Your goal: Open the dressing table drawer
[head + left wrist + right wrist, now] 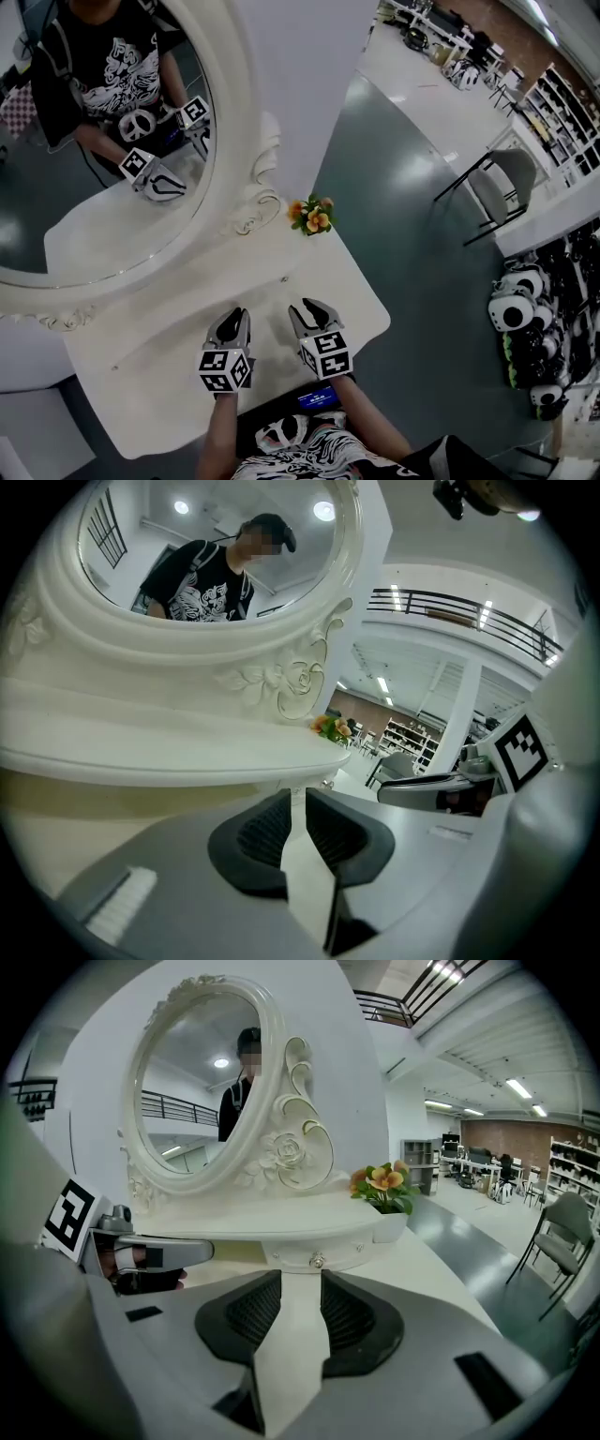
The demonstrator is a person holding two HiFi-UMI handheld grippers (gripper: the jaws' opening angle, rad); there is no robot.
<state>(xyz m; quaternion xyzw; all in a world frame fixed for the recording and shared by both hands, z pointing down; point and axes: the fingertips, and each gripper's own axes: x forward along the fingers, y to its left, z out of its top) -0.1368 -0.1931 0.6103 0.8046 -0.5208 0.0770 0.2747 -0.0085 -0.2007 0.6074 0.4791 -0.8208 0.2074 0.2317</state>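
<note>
The white dressing table (159,347) carries an oval mirror (112,141) on a low shelf. A small drawer (314,1252) with a round knob (317,1261) sits shut under that shelf; the knob (284,278) also shows in the head view. My right gripper (300,1283) hovers over the tabletop a short way in front of the knob, open, nothing between its pads (349,1314). My left gripper (230,328) hangs beside it to the left, jaws a narrow gap apart and empty. The two grippers (309,314) stay apart from the drawer.
A small pot of orange flowers (311,216) stands at the shelf's right end, close to the drawer. Right of the table lies grey floor with a chair (502,183) and several black-and-white helmets (516,309). The table's front edge is just under my hands.
</note>
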